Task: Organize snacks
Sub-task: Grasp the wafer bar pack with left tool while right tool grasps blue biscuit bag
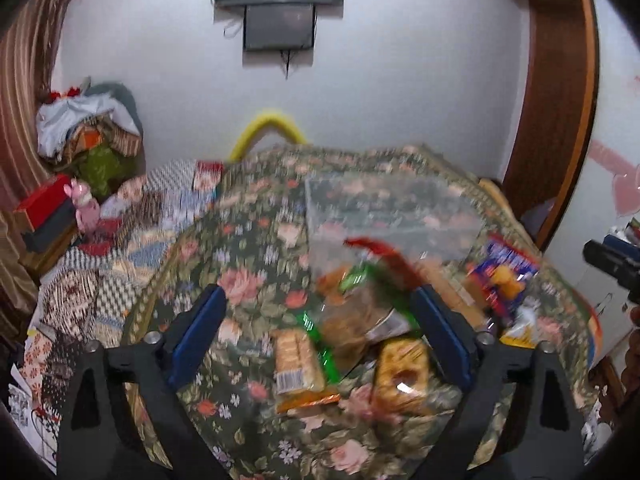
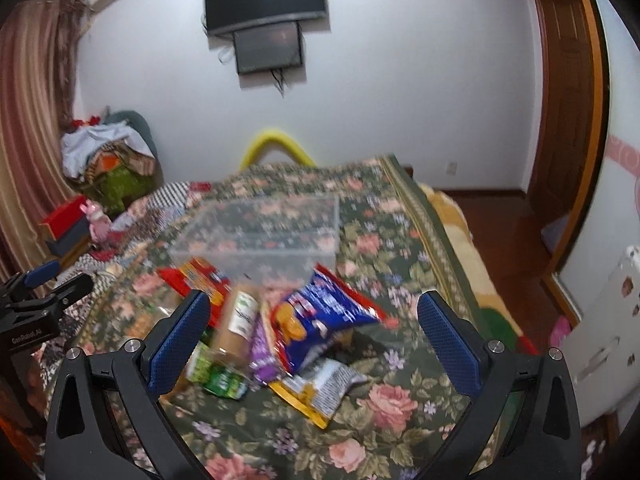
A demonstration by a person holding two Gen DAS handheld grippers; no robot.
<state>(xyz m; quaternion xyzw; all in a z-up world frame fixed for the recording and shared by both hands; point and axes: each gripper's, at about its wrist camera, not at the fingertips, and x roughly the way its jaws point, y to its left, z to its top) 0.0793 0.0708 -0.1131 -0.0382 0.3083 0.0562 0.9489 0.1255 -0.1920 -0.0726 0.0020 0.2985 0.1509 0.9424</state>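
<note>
A pile of snack packs lies on the floral bedspread point(image 1: 248, 264). A clear plastic box point(image 1: 392, 216) stands behind the pile; it also shows in the right wrist view point(image 2: 260, 232). My left gripper point(image 1: 320, 304) is open and empty above a biscuit pack point(image 1: 298, 360), a yellow cookie pack point(image 1: 404, 376) and a clear bag with a red top point(image 1: 360, 280). My right gripper point(image 2: 314, 308) is open and empty above a blue chip bag point(image 2: 324, 312), a green pack point(image 2: 218, 376) and a yellow-edged pack point(image 2: 320, 388).
The bed's right edge point(image 2: 448, 248) drops to a wooden floor. A wooden door point(image 2: 560, 92) is at the right, a curtain point(image 2: 28, 140) and a heap of clothes point(image 2: 108, 148) at the left. A white drawer unit point(image 2: 608, 336) stands near right.
</note>
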